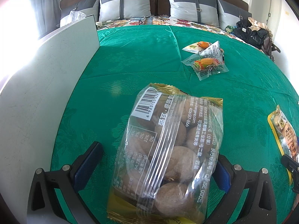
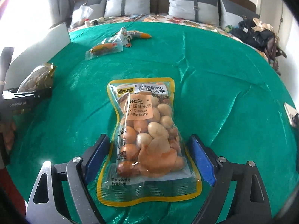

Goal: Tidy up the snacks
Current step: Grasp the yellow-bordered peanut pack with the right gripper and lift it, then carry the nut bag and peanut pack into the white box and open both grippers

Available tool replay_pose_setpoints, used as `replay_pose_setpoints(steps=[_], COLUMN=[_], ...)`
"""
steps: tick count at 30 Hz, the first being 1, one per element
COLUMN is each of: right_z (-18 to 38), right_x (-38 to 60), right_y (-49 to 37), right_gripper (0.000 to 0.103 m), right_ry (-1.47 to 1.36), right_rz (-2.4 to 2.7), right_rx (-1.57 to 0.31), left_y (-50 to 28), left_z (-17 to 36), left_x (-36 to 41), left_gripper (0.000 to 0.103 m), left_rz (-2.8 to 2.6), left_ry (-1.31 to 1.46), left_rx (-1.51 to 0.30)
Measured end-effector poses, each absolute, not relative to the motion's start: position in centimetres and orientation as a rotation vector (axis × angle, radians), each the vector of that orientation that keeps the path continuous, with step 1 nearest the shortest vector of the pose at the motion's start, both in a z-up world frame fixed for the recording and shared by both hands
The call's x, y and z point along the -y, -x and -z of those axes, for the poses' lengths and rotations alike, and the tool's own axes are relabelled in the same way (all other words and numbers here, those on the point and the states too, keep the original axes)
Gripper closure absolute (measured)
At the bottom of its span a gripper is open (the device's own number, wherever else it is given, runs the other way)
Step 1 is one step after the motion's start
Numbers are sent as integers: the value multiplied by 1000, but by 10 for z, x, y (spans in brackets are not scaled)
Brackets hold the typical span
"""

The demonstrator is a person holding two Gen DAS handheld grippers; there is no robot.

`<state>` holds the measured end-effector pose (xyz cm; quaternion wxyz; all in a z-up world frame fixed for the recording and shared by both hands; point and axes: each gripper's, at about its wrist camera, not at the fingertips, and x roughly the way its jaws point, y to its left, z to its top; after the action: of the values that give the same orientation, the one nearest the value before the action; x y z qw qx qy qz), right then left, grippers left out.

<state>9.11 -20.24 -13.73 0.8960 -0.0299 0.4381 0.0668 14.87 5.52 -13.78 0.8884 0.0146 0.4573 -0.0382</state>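
Bed w/ green cover [image 1: 130, 59], grey pillows [image 1: 125, 3], bright window [image 1: 13, 29] left.

"peanut" on peanut pack [image 2: 147, 128]; "genrobot.ai" on left tool [image 2: 20, 100]

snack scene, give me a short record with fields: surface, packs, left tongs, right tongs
surface: green cloth
packs: peanut pack, bag of round brown snacks, small sausage and corn packs
left tongs: open, astride the bag of round brown snacks
right tongs: open, astride the peanut pack, pads not pressing it
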Motion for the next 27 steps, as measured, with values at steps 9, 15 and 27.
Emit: replay_pose_setpoints(steps=[9,15,27], right_z=[137,135,115], right_x=[200,198,198], right_y=[-73,-81,-122], right_gripper=[8,6,44], right_ry=[64,88,30], right_rz=[-147,-183,-200], right_rx=[-900,-980,-1250], left_y=[-148,-155,-158], left_z=[138,129,102], left_x=[-55,-56,-49], left_gripper=[0,0,41], left_rz=[80,185,241], left_ry=[-31,-105,-122], left_rx=[-951,-1141,-1137])
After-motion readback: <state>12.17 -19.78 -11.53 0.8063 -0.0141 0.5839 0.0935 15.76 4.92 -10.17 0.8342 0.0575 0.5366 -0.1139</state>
